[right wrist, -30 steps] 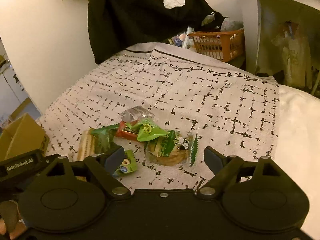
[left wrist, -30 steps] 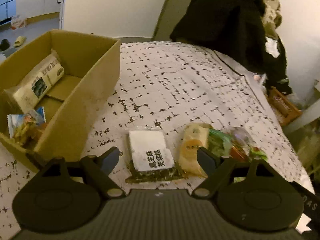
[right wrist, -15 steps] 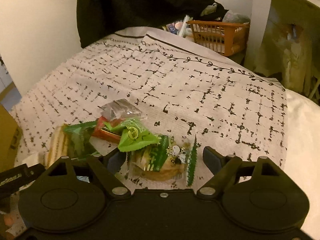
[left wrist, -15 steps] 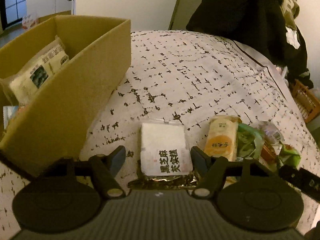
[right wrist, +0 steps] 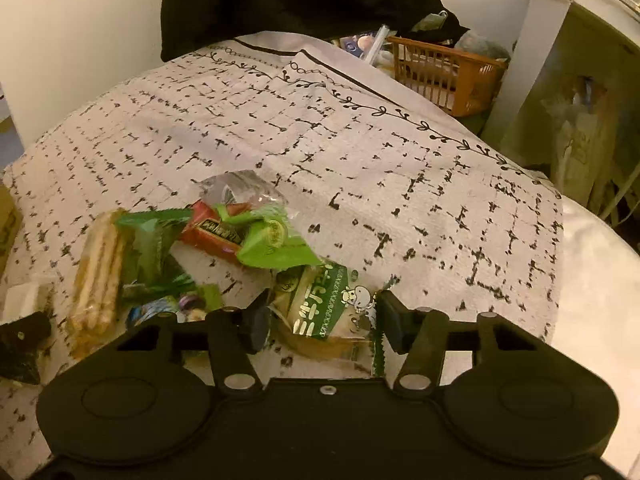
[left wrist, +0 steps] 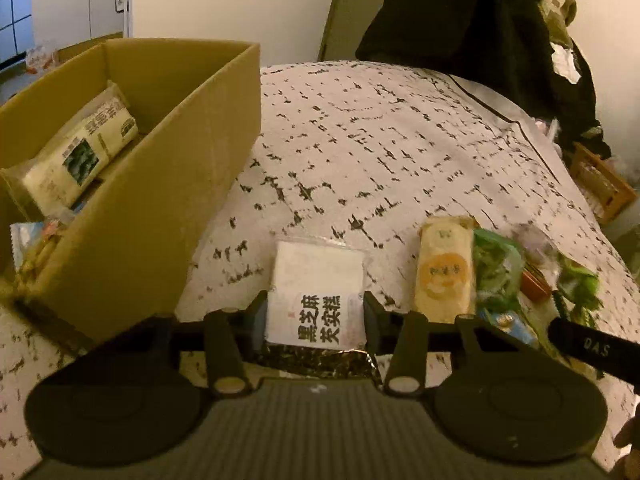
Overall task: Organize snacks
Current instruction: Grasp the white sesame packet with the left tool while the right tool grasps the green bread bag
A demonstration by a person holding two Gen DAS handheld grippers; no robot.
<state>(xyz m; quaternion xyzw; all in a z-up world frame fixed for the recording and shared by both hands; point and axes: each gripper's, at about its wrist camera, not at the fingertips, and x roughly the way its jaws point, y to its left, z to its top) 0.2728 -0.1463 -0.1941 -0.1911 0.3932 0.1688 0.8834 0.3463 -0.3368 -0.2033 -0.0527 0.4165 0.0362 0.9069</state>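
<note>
The patterned tablecloth (left wrist: 380,152) carries a cardboard box (left wrist: 132,216) at its left edge, with snack packs inside. The left gripper (left wrist: 315,314) has just been closing and its jaws clamp the white sesame-cake packet (left wrist: 316,288) near the front edge. The right gripper (right wrist: 320,320) has just been closing around the green biscuit packet (right wrist: 320,304), pads touching its sides, beside the snack pile (right wrist: 224,232).

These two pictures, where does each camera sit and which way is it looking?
Left wrist view: on the left gripper, looking down and forward along its fingers, which have just been closing on a white snack packet; a cardboard box stands to the left.
Right wrist view: on the right gripper, tilted down and forward, its fingers just closing round a green cow-print packet.
Shared: the patterned tablecloth, the orange basket, the cracker packet and the white packet.
</note>
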